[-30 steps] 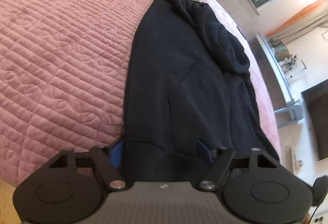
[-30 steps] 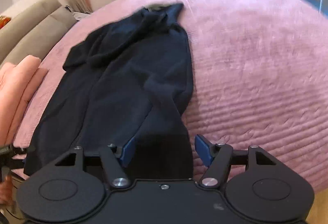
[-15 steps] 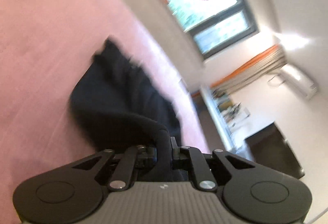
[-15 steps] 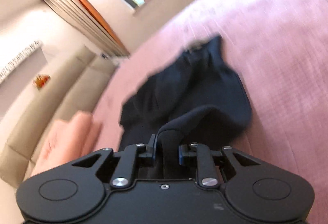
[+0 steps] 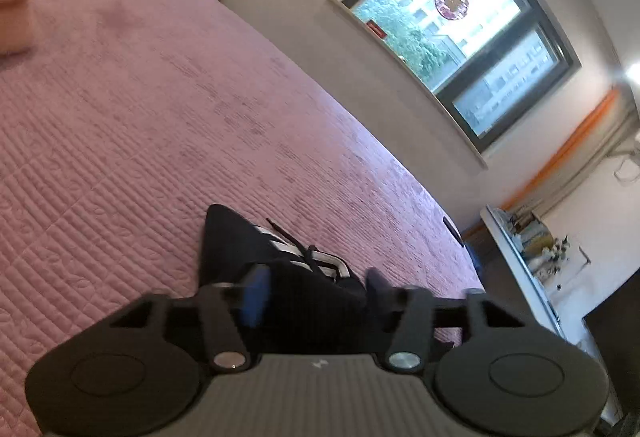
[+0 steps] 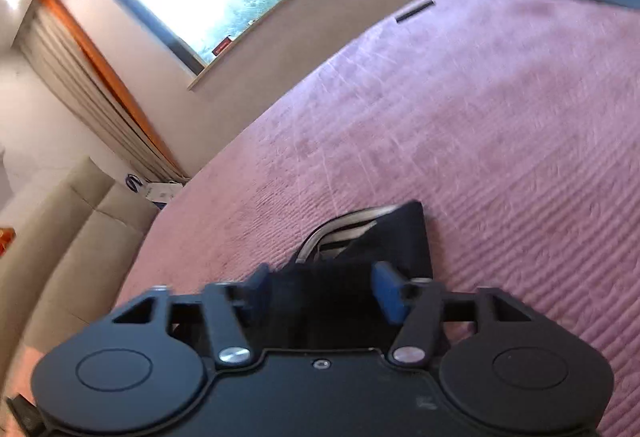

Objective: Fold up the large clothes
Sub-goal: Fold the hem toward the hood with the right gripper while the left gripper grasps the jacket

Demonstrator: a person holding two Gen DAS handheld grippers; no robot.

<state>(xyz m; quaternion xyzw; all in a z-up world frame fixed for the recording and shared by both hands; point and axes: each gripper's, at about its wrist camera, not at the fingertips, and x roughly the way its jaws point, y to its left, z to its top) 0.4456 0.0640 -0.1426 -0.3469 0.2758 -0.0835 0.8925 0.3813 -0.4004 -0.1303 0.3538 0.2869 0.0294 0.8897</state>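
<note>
- Garment [image 5: 240,249]: black, heavy-looking fabric, lying on the pink quilted bedspread [image 5: 120,125].
- State: doubled over into a compact bundle; one pointed corner juts out at its far end.
- Inside of the fold exposed near the bundle's far end: grey-and-white striped lining [image 6: 344,233] with a thin dark cord [image 5: 288,237] across it.

Both claws sprung apart from their pinch, left claw [image 5: 314,295], right claw [image 6: 324,291], dark garment [image 5: 256,257] now folded short
</note>
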